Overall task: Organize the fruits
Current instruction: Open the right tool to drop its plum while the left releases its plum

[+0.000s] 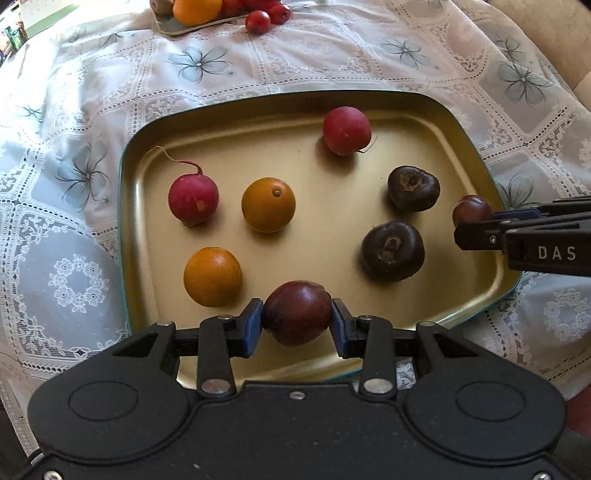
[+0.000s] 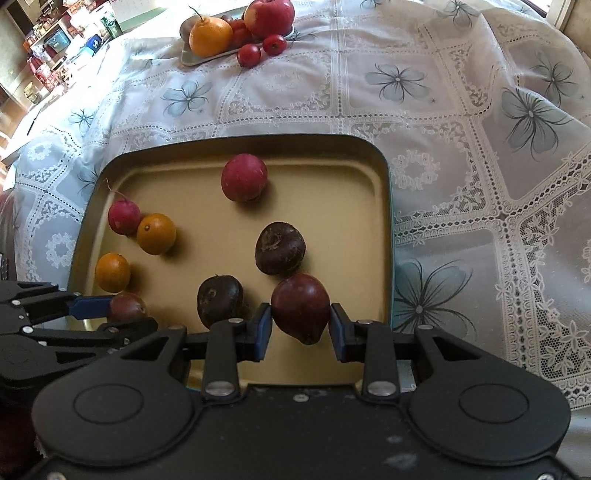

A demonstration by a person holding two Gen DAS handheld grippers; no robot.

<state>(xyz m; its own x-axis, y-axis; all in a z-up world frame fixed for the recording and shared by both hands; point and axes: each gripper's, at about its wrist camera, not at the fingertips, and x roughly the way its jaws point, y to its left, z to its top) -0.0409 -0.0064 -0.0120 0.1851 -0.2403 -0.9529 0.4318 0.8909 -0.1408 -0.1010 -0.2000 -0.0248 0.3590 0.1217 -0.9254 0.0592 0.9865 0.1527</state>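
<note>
A gold tray [image 1: 424, 110] with a teal rim holds two red radishes [image 1: 346, 130], two small oranges [image 1: 268, 205] and two dark brown fruits [image 1: 392, 251]. My left gripper [image 1: 297, 325] is shut on a dark red plum [image 1: 297, 312] over the tray's near edge. My right gripper [image 2: 301, 325] is shut on another dark red fruit [image 2: 301, 306] over the tray's near right part [image 2: 380, 177]. In the left wrist view the right gripper [image 1: 476, 225] comes in from the right with its fruit [image 1: 472, 209]. In the right wrist view the left gripper [image 2: 122, 314] shows at the left with its plum [image 2: 127, 306].
A second small tray [image 2: 192, 57] at the far end of the table holds an orange [image 2: 209, 35], an apple [image 2: 269, 16] and small red fruits [image 2: 249, 55]. A white lace tablecloth with blue flowers [image 2: 461, 147] covers the table. Shelves with clutter [image 2: 44, 55] stand far left.
</note>
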